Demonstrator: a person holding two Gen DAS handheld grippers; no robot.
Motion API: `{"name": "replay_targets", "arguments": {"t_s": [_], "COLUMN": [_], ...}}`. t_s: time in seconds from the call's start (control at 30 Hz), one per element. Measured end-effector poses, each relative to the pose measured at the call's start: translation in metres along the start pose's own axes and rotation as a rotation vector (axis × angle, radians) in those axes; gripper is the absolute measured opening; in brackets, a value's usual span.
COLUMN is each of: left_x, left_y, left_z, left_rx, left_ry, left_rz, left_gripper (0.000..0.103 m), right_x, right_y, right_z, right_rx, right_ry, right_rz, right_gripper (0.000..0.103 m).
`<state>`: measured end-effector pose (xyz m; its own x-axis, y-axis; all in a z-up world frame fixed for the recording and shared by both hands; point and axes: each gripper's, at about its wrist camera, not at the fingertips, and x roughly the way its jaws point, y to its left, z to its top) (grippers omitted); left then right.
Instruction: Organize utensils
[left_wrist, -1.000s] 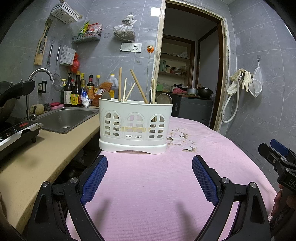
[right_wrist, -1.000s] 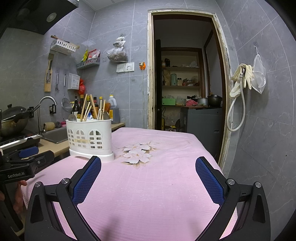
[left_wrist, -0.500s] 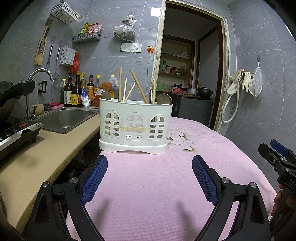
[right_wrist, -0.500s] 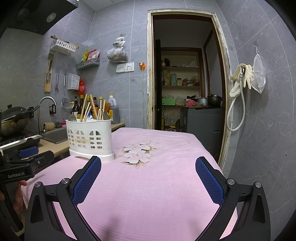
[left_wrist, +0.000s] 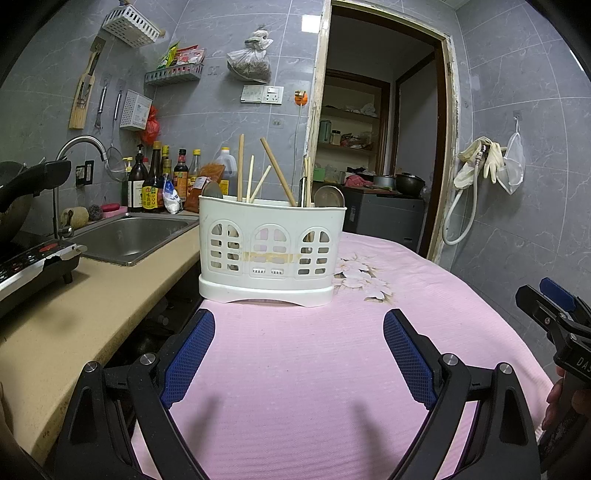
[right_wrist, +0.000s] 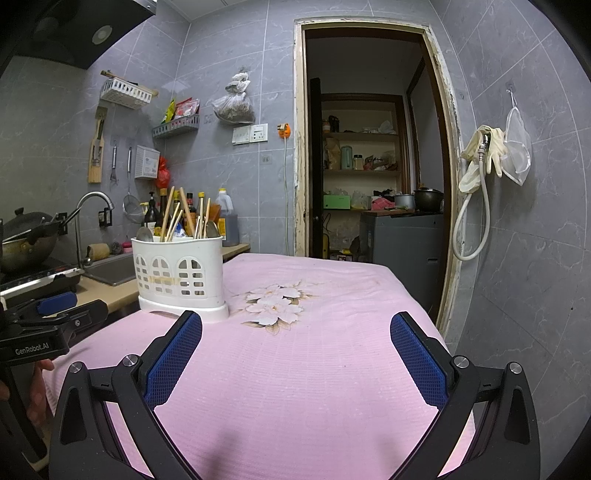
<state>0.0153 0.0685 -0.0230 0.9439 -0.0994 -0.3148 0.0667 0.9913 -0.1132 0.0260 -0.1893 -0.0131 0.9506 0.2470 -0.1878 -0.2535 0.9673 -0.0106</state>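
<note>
Both grippers, left gripper (left_wrist: 299, 343) and right gripper (right_wrist: 295, 347), spread wide, empty, poised short of utensil caddy (left_wrist: 271, 251) for reaching chopsticks (left_wrist: 277, 171)

My two views are evenly lit from overhead and sharp; a ceiling light glares on the wall tile above the doorway (left_wrist: 380, 122); the room beyond it is dim; soft shadows fall on the pink cloth (right_wrist: 314, 369); fisheye bends the doorway's frame; corners go black.

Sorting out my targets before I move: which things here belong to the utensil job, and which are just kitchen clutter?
Job:
white caddy
chopsticks
spoons
left gripper
right gripper

Clutter:
sauce bottles
sink
wok
rubber gloves
</note>
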Motion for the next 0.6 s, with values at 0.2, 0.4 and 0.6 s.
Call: {"name": "replay_targets", "arguments": {"t_s": [0.2, 0.4, 0.6], "left_x": [-0.0001, 0.0029, -0.0003], "left_y": [0.0000, -0.0015, -0.0027], "left_z": [0.0000, -0.0007, -0.0028], "left_rx": [-0.002, 0.003, -0.002], "left_ry": [-0.001, 0.004, -0.015], "left_rz": [-0.001, -0.005, 0.013], "left_gripper": [0.090, 0.090, 0.090], "right_x": [-0.0001, 0.0002, 0.0011], "right_y": [0.0008, 0.0014, 0.0013], "right_z": [0.0001, 0.0003, -0.0004], "right_rx": [-0.001, -0.001, -0.002], "right_ry": [0.001, 0.001, 0.005], "right_rz": [0.001, 0.002, 0.000], "right_gripper": [0.103, 0.103, 0.103]}}
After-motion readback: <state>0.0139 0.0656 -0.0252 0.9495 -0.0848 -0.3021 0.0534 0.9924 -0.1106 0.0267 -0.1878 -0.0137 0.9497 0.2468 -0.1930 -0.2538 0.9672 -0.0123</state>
